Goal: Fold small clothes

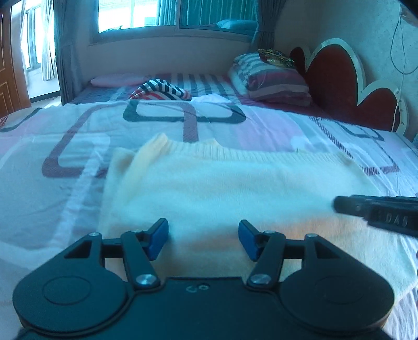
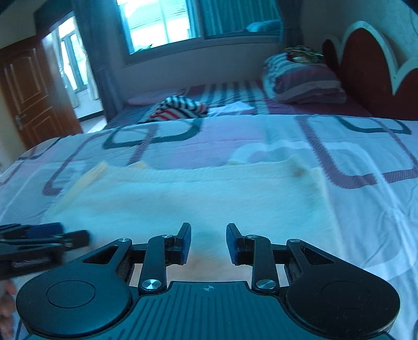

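Both wrist cams sit low and close over the bed point(image 1: 78, 136), angled down toward the window point(image 1: 169, 13). Shared: cream sweater point(image 1: 235, 183), striped pillow point(image 2: 300, 78), headboard point(image 2: 365, 65).

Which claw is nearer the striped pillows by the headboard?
Right. The right claw is over the cream sweater's pillow-side half; the left claw is beside it, farther from the striped pillows.
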Available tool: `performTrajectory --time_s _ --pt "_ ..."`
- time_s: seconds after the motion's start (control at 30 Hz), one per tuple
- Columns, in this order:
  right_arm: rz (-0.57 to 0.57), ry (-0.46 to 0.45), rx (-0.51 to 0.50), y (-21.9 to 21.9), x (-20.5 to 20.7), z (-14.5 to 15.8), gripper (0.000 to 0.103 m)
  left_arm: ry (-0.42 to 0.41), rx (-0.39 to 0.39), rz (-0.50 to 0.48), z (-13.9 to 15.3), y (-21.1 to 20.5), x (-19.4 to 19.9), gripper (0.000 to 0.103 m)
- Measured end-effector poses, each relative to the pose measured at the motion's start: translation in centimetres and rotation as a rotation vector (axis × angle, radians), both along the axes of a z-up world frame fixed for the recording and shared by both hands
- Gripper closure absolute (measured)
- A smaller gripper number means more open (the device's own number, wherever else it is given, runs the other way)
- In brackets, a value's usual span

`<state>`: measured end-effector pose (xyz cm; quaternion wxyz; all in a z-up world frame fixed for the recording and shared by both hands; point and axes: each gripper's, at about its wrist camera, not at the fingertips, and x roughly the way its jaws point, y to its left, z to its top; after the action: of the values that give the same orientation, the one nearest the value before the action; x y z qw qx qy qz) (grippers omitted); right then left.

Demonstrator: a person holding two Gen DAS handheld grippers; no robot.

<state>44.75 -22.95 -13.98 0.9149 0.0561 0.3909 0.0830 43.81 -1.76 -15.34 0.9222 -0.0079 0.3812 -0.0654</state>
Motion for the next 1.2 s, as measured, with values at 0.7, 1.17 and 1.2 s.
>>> performTrajectory --time_s 0.7,1.17,1.2 --pt "-0.061 0.060 -0.034 -0.4 -3.1 -1.1 0.073 0.058 0.032 0.023 -0.5 0.7 -1.9 0.044" --pt "-0.043 0.073 -0.040 1.4 -7.1 -1.0 0.073 0.056 0.047 0.001 -0.4 0.8 -5.9 0.043" --pt "-0.048 0.077 -0.043 1.3 -7.3 -1.2 0.073 0.062 0.048 0.003 -0.6 1.0 -6.1 0.043"
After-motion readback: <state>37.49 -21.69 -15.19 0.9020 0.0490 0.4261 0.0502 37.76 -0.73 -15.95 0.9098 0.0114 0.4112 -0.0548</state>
